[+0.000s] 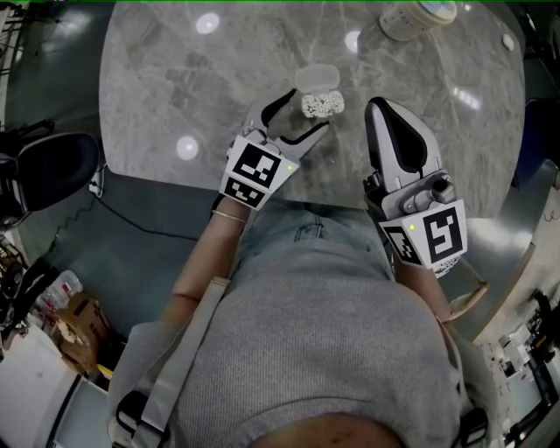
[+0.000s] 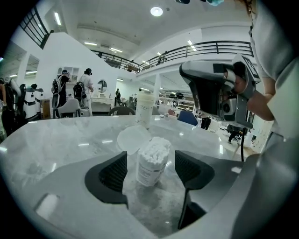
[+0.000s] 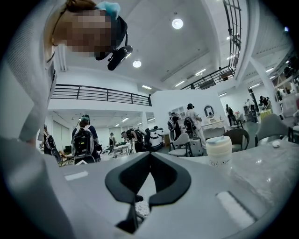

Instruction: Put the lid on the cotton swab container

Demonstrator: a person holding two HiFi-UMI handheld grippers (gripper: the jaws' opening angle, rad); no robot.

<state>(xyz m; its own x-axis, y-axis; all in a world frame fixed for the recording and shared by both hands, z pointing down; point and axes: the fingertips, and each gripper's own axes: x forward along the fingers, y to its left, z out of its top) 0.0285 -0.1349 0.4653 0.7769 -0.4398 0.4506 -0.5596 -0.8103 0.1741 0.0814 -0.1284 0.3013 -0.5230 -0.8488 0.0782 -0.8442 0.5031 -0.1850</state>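
Grey-veined marble fills the head view, where a round table [image 1: 175, 79] carries the cotton swab container [image 1: 322, 105], uncovered and packed with white tips. Its clear lid [image 1: 317, 79] lies just behind it, and a white tub [image 1: 418, 17] stands near the far edge. The left gripper [image 1: 304, 112] reaches in from the near side with its jaws spread on either side of the container. The right gripper [image 1: 382, 107] sits beside it, apart from the container.

The left gripper view supplies what the overhead angle cannot. The container [image 2: 152, 161] stands upright between the wide-open jaws of the left gripper [image 2: 150, 164], with a gap at each ribbed pad, so nothing is pinched. The lid [image 2: 133, 138] rests on the marble beyond it, the tub [image 2: 145, 107] further back, and the right gripper [image 2: 187, 72] hangs level to the right.

The right gripper view shows that tool's jaws [image 3: 148, 161] pressed together and empty. A patch of swab tips [image 3: 140, 208] shows below them. The tub [image 3: 218, 151] stands on the table [image 3: 261, 177] to the right, and people with backpacks crowd the hall behind.
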